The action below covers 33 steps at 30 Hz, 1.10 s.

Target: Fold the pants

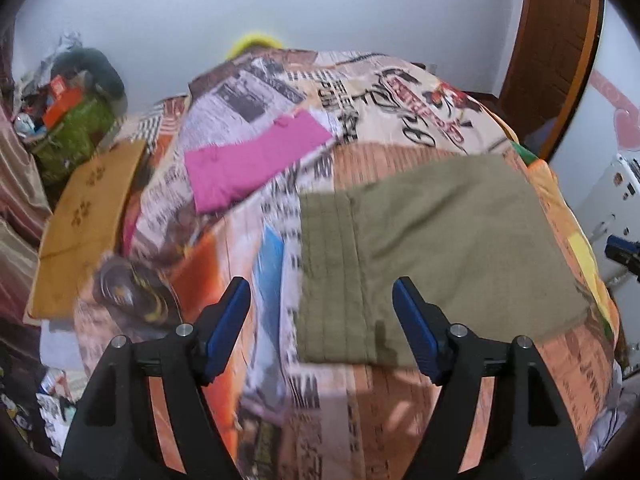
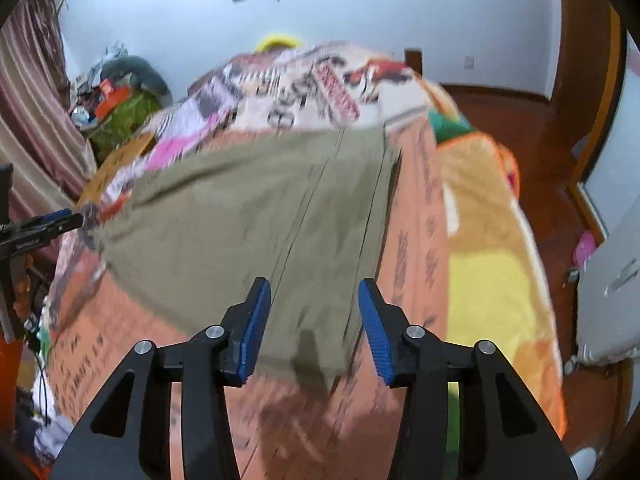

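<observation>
The olive-green pants (image 1: pixel 436 248) lie folded flat on the patterned bedspread (image 1: pixel 360 392), stitched band at their left edge. My left gripper (image 1: pixel 320 320) is open and empty, hovering over the pants' near left corner. In the right wrist view the pants (image 2: pixel 248 224) spread ahead, seams running away from me. My right gripper (image 2: pixel 314 324) is open and empty above their near end. The right gripper's tip shows at the right edge of the left wrist view (image 1: pixel 622 250). The left gripper shows at the left edge of the right wrist view (image 2: pixel 44 226).
A folded pink garment (image 1: pixel 252 164) lies farther back on the bed. A mustard cloth (image 1: pixel 88 220) lies at the bed's left edge. Clutter with a green bag (image 1: pixel 76 132) stands at back left. A white appliance (image 2: pixel 612 300) and wooden floor (image 2: pixel 520 120) are to the right.
</observation>
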Tool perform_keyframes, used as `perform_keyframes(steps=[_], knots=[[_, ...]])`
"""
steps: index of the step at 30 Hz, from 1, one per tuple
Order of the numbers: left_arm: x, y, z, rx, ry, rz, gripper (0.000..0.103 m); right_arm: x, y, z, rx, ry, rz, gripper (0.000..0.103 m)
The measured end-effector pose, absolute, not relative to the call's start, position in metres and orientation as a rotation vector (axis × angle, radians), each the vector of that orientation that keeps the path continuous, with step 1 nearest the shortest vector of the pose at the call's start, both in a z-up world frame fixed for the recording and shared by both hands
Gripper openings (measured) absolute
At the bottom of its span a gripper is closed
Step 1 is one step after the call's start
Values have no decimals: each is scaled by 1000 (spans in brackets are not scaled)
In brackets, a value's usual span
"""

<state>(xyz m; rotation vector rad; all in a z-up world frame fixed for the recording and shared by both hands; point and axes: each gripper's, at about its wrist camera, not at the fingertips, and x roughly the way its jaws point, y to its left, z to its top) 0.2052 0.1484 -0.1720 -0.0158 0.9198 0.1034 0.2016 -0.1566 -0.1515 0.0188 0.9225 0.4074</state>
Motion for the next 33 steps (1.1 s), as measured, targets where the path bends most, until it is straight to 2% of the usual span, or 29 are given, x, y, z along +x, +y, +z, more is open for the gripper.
perform_keyframes(steps=[8, 13, 23, 33], knots=[[258, 155, -163, -44, 925, 100, 74, 258, -158, -130, 3, 828, 370, 43], [290, 155, -177, -3, 953, 118, 74, 299, -159, -135, 28, 831, 361, 43], [341, 173, -232, -36, 1072, 145, 74, 371, -149, -179, -6, 920, 351, 43], [352, 184, -258, -148, 1064, 131, 75, 429, -141, -235, 78, 1040, 348, 43]])
